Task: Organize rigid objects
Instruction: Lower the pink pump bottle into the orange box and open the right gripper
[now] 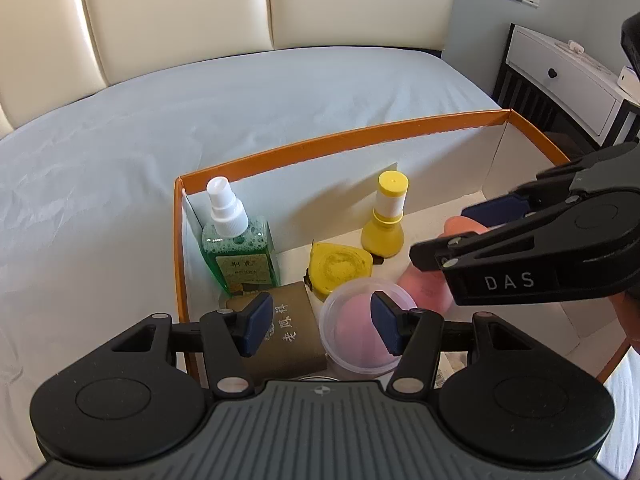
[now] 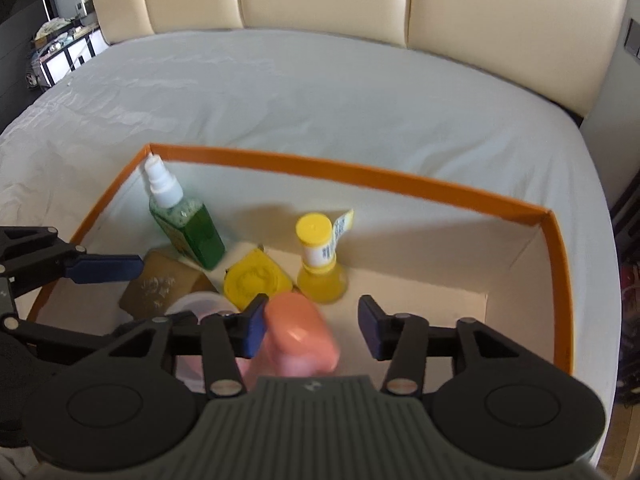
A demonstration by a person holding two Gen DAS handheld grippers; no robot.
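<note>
An orange-rimmed white box (image 1: 340,136) lies on the bed. It holds a green spray bottle (image 1: 236,248), a yellow bottle (image 1: 384,220), a yellow tape measure (image 1: 340,266), a brown case (image 1: 288,332) and a clear round tub (image 1: 360,328) with something pink inside. My left gripper (image 1: 320,326) hovers open over the case and tub, with nothing between its pads. My right gripper (image 2: 312,330) is open around a pink bottle (image 2: 300,332). The bottle rests against the left pad, and a gap shows at the right pad. The bottle's lower part is hidden.
The box sits on a pale blue sheet (image 1: 200,112) below a cream padded headboard (image 1: 180,12). A white nightstand (image 1: 560,76) stands off the bed's right side. The box floor (image 2: 420,292) to the right of the yellow bottle is bare.
</note>
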